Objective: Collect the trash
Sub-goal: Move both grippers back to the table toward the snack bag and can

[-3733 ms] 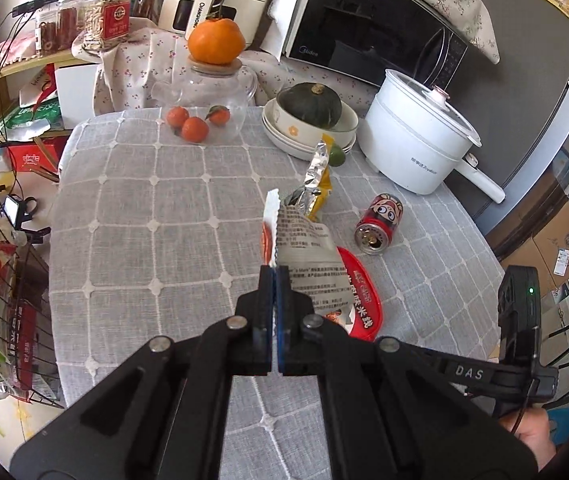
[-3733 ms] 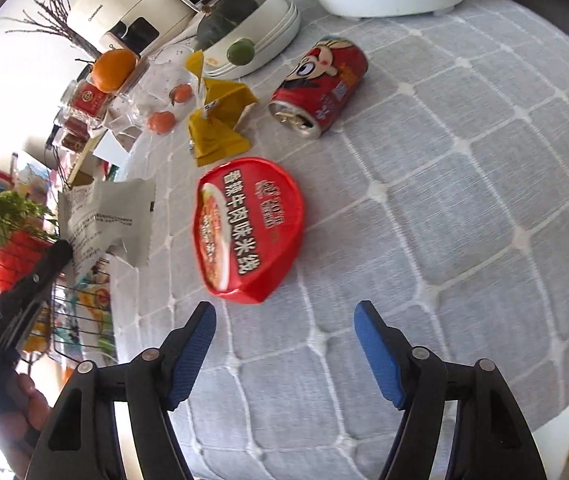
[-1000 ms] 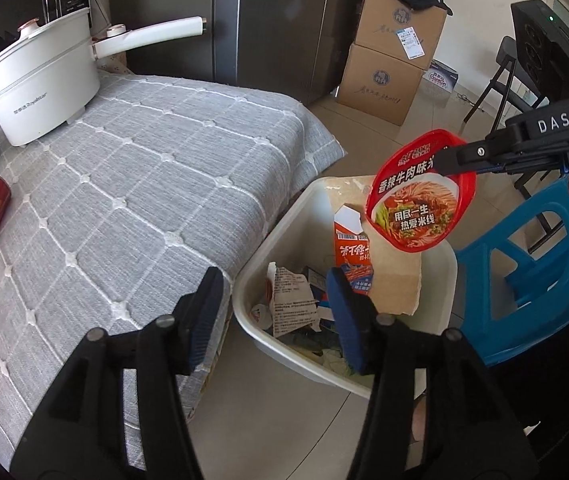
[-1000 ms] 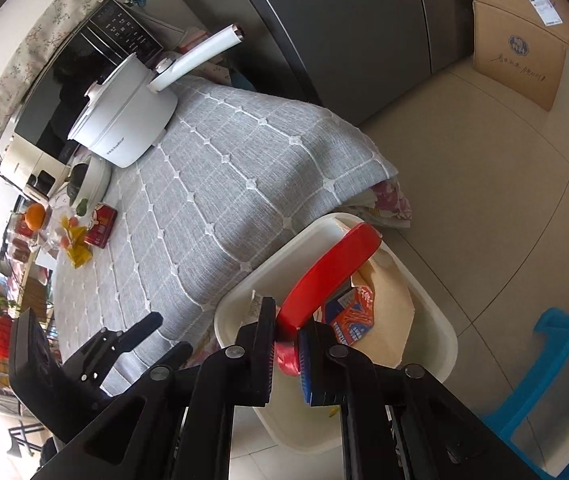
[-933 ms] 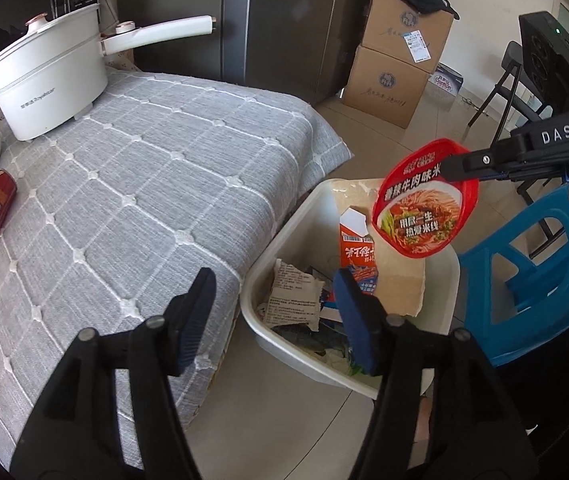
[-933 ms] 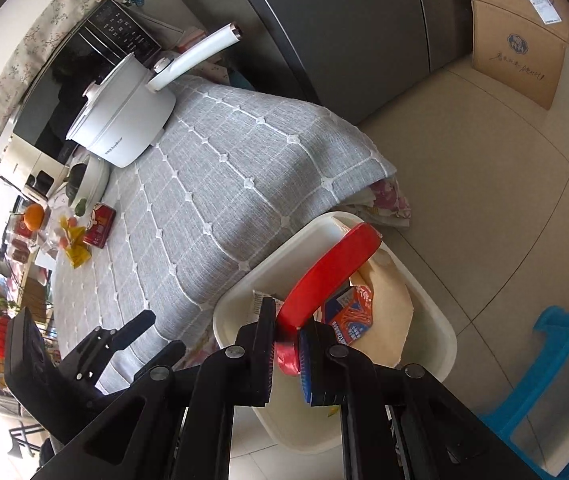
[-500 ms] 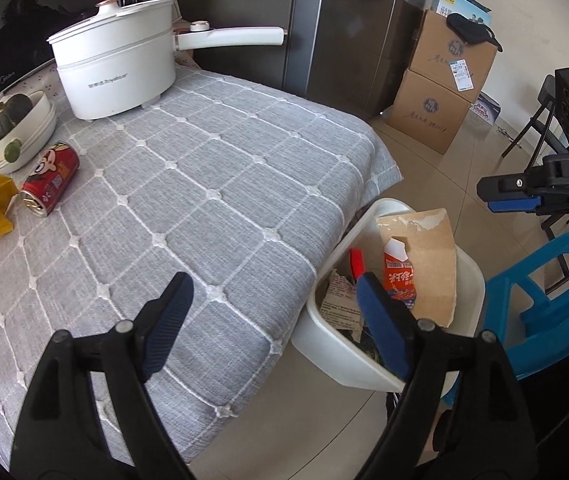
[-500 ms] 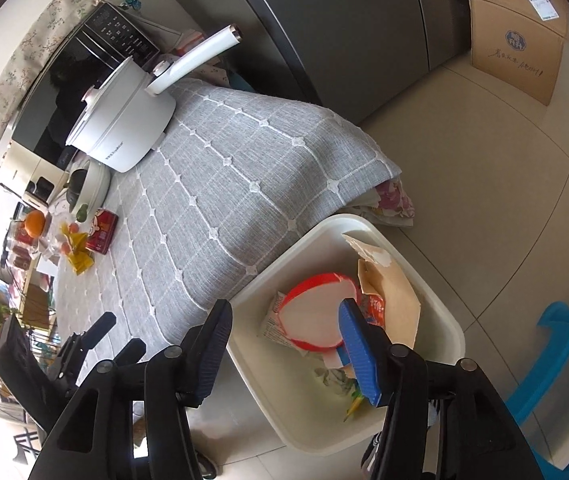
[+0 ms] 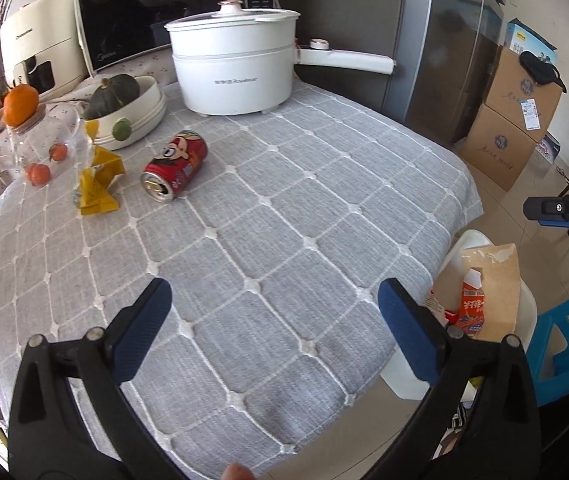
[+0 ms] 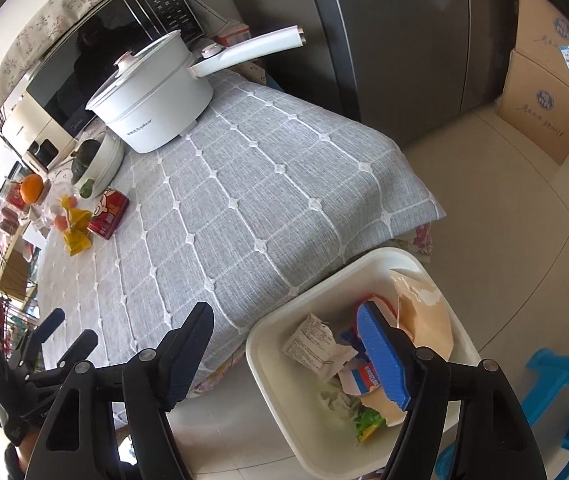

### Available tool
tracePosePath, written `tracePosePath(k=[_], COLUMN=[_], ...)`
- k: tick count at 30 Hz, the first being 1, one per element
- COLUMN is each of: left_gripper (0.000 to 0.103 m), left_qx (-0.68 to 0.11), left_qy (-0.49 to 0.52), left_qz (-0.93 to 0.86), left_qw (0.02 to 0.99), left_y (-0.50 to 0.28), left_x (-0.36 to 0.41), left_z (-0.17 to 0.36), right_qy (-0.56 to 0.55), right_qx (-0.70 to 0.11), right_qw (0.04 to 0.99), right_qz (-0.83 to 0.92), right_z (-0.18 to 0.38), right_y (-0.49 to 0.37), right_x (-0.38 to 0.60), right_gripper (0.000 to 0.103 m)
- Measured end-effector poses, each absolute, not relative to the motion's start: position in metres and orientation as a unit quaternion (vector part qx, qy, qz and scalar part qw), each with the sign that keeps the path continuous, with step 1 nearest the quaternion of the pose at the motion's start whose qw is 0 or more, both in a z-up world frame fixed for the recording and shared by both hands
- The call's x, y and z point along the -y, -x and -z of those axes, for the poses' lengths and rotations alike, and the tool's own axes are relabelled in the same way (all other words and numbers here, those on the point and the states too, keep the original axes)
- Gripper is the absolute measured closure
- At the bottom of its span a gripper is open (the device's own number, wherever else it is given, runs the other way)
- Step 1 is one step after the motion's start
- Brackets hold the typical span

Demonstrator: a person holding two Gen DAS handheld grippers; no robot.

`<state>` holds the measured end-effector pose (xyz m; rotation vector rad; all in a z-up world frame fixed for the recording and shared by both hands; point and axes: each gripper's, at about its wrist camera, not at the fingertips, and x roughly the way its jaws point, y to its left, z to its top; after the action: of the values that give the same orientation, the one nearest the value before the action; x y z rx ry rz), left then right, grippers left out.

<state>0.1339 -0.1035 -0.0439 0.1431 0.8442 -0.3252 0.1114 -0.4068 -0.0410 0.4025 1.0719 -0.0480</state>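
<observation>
A red soda can lies on its side on the grey checked tablecloth, beside a crumpled yellow wrapper; both also show in the right wrist view, the can and the wrapper. The white trash bin stands on the floor off the table's corner, holding paper scraps, a carton and a brown bag. My left gripper is open and empty above the table's near edge. My right gripper is open and empty above the bin.
A white electric pot with a long handle, a bowl with a dark squash, a glass jar topped by an orange and a microwave stand at the table's back. Cardboard boxes and a blue chair stand on the floor.
My right gripper opened and dropped the red noodle bowl lid into the bin. My left gripper swung from the bin back over the table, opening wider.
</observation>
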Motion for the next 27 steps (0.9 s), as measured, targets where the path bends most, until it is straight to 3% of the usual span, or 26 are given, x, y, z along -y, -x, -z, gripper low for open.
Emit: tracePosePath(k=[9, 22, 27], left_gripper=[0.001, 0.001, 0.002], left_qx=[-0.386, -0.403, -0.400], left_qy=[-0.017, 0.018, 0.095], left_qz=[0.068, 0.015, 0.035], left_qw=[0.920, 0.915, 0.911], left_y=[-0.178, -0.270, -0.294], left_x=[0.028, -0.035, -0.057], left_z=[0.040, 0.090, 0.103], right_qy=[-0.187, -0.164, -0.118], right_qx=[-0.493, -0.492, -0.496], right_qw=[0.849, 0.854, 0.860], right_qz=[0.029, 0.034, 0.023], right_z=[0.042, 0.063, 0.078], right_y=[-0.153, -0.231, -0.260], right_x=[0.360, 0.283, 0.247], right_gripper=[0.023, 0.020, 0.020])
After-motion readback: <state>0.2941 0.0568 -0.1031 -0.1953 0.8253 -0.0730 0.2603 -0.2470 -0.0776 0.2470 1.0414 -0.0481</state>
